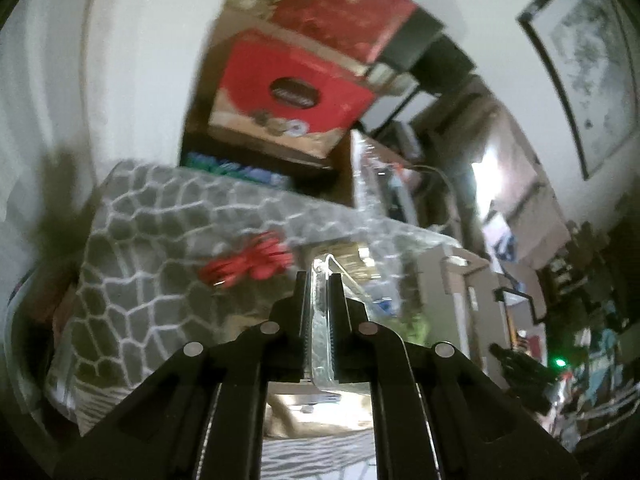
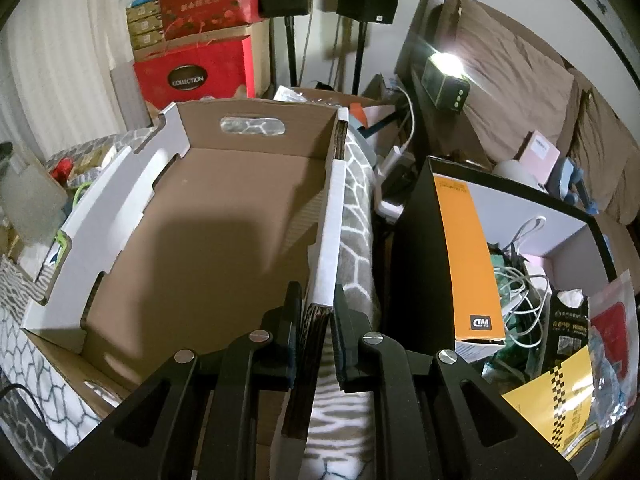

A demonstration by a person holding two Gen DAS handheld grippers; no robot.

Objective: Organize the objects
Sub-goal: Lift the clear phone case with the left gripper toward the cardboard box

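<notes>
My left gripper is shut on a clear plastic container and holds it in the air above the grey patterned blanket; the view is blurred by motion. A red object lies on the blanket just left of the fingers. My right gripper is shut on the right wall of an empty open cardboard box that sits on the patterned blanket.
Red gift boxes are stacked at the back by the wall. A black bin with an orange box, cables and packets stands right of the cardboard box. A brown headboard and a lit lamp are at the back right.
</notes>
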